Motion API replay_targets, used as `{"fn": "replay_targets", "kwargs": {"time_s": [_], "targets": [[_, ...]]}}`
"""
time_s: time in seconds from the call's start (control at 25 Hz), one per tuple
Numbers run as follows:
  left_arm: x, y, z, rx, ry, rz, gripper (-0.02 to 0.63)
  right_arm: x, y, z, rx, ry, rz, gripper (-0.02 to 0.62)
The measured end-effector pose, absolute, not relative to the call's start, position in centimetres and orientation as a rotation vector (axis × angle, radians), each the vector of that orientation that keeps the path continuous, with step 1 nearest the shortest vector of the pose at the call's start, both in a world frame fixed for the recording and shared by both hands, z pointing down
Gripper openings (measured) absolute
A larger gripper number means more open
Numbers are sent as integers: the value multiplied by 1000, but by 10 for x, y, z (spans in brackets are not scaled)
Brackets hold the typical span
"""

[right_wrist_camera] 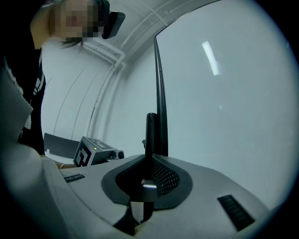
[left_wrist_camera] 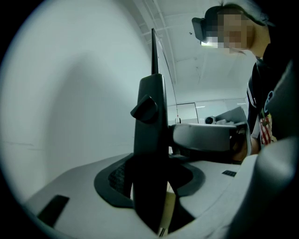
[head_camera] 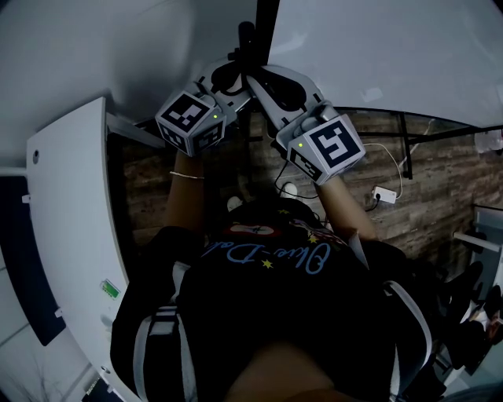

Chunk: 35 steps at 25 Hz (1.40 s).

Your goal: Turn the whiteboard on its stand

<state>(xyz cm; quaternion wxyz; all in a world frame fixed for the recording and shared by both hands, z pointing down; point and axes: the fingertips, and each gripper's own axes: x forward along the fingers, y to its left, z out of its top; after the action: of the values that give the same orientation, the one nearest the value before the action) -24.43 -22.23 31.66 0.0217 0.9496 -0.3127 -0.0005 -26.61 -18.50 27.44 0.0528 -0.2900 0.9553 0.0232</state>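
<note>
The whiteboard (head_camera: 377,47) fills the top of the head view, with its black edge frame (head_camera: 267,23) seen end-on. A short black post (head_camera: 246,39) stands beside that edge. My left gripper (head_camera: 233,69) is shut on the black edge frame (left_wrist_camera: 150,121), and the white board face (left_wrist_camera: 70,102) lies to its left. My right gripper (head_camera: 262,78) comes in from the other side and is shut on the thin black post (right_wrist_camera: 150,135) at the same edge, the board face (right_wrist_camera: 224,93) to its right. The two grippers nearly touch.
A white panel (head_camera: 71,235) stands close on the left. Below lies wood-pattern floor (head_camera: 440,188) with a white power strip and cable (head_camera: 385,194). A black stand bar (head_camera: 405,133) runs under the board. The person's torso (head_camera: 275,314) fills the lower middle.
</note>
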Motion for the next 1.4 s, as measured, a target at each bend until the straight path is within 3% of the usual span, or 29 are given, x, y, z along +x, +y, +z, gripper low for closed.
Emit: {"fn": "replay_targets", "kwargs": {"time_s": [0.88, 1.4], "targets": [[-252, -221, 322, 2991, -1143, 95, 230, -250, -175, 270, -928, 2894, 145, 26], [-272, -204, 318, 2952, -1244, 68, 204, -242, -169, 273, -908, 2886, 101, 26]]}}
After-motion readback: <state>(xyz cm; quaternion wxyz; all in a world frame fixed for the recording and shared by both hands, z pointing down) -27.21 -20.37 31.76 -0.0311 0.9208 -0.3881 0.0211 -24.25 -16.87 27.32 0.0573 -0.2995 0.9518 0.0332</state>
